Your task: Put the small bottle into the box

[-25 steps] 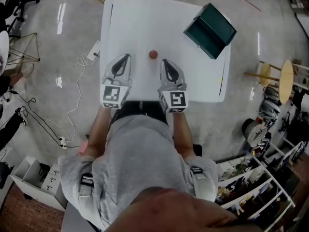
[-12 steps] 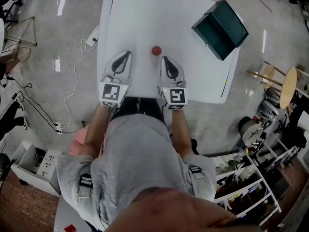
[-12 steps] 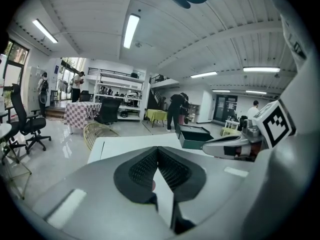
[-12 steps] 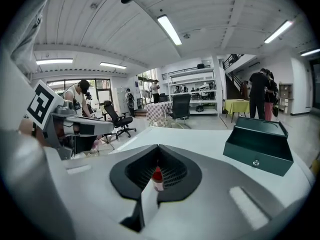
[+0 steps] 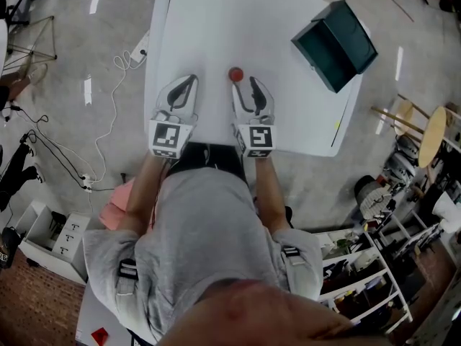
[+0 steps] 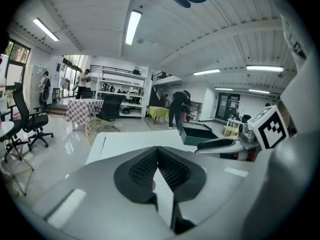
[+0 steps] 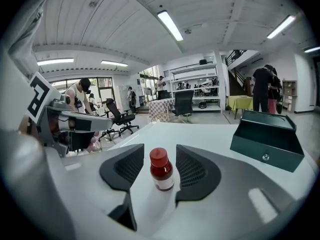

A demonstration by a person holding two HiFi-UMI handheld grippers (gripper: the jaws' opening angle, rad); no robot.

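Since a second ago the right gripper has swung in from beside the small red-capped bottle to point at it, and its jaws, then pressed together, are opening. In the right gripper view the bottle stands upright on the white table between the two ribbed pads, with a gap on either side, so neither pad touches it. The left gripper rests near the table's front edge with its jaws pressed together on nothing, apart from the bottle and taking no part.

The step in hand looks like the approach for the pick: the bottle is framed but not gripped. The dark green box sits with its lid raised at the far right corner of the table, well apart from the bottle.

The next move likely calls for easing the right gripper a little further forward, so that the pads flank the bottle's body rather than its cap, and then closing squarely. A skewed squeeze could tip the narrow bottle.
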